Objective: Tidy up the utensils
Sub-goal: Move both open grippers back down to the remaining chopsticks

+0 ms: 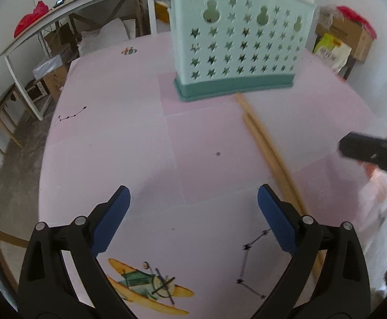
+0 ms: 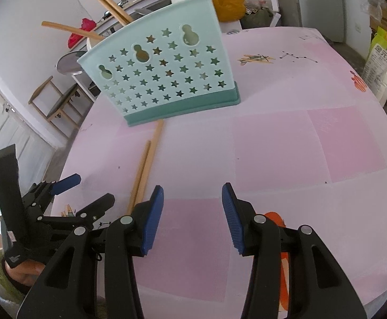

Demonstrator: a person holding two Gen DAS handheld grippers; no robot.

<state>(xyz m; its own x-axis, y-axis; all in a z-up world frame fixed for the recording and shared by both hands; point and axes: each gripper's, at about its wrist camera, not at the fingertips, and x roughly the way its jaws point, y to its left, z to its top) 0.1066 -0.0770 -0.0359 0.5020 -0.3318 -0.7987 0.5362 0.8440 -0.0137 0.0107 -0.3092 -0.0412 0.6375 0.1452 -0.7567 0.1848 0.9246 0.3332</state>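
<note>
Both tongs released, nothing held: left tongs (image 1: 193, 218), right tongs (image 2: 192, 218). Chopsticks (image 2: 143, 170) lie flat on the counter (image 2: 273, 146), near of the holder (image 2: 161, 77), far tips touching its base. Advice: grab mid-shaft, both sticks together, then tilt upright.

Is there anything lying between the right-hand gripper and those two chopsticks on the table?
Nothing visible. The chopsticks lie on bare pink table just ahead and left of the right gripper, its jaws open and empty. The left gripper sits off to the side.
</note>
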